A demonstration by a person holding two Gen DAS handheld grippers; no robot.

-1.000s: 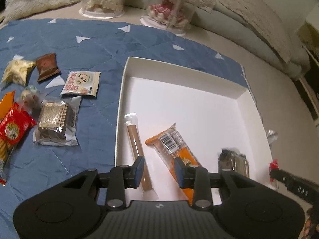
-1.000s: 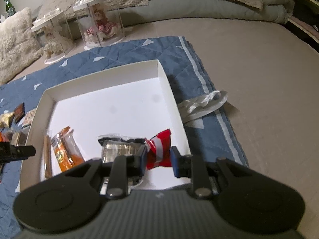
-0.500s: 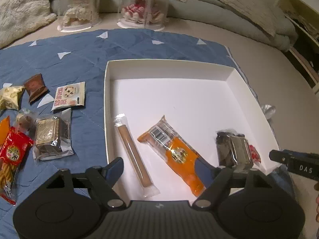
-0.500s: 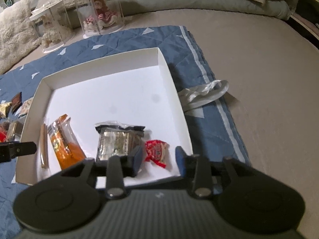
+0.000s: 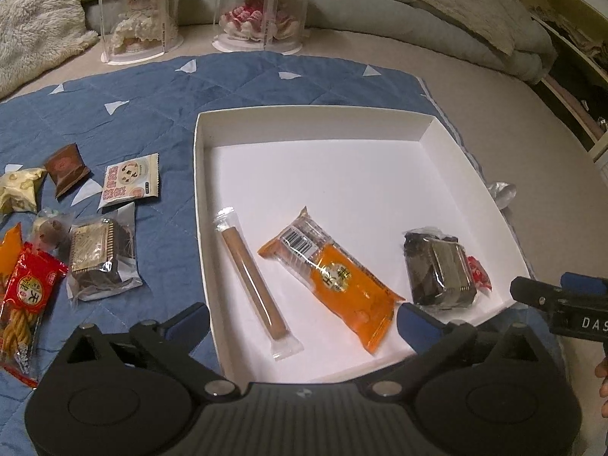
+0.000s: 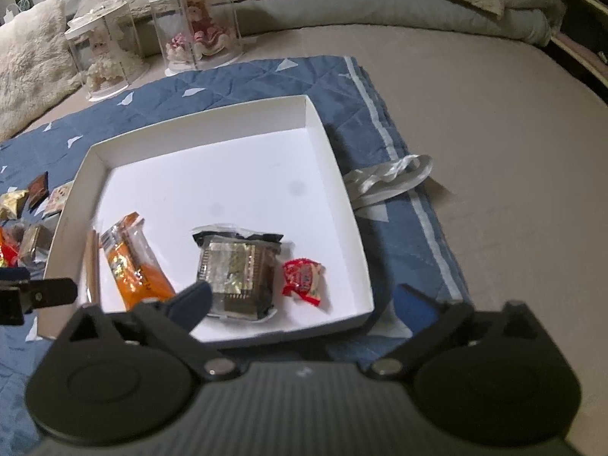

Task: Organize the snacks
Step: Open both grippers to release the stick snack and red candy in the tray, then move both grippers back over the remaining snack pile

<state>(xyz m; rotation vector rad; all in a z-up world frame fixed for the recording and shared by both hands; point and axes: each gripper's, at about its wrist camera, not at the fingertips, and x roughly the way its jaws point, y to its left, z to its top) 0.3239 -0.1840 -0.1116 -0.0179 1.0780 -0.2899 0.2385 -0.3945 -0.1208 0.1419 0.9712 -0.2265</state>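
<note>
A white box (image 5: 315,114) lies on the blue blanket. It holds a brown stick snack (image 5: 252,277), an orange packet (image 5: 334,277), a dark foil-wrapped cake (image 6: 237,269) and a small red candy (image 6: 304,277). My left gripper (image 5: 302,321) hovers over the box's near left corner. Its jaws are opening wide and the pads press on nothing. My right gripper (image 6: 302,302) hangs above the near right edge, jaws also opening, with the red candy lying free just beyond them. Loose snacks lie left of the box: a red packet (image 5: 30,288), a wrapped cake (image 5: 100,254) and a cookie packet (image 5: 129,184).
Two clear display cases with dolls (image 5: 262,3) stand behind the blanket (image 5: 114,87). A crumpled clear plastic bag (image 6: 391,178) lies right of the box on the blanket's edge. A beige bed surface (image 6: 494,133) spreads to the right, and a fluffy pillow (image 6: 26,57) is at the far left.
Both grippers went from nearly shut to wide open. The right one let go of the red candy, which now lies in the box beside the dark cake.
</note>
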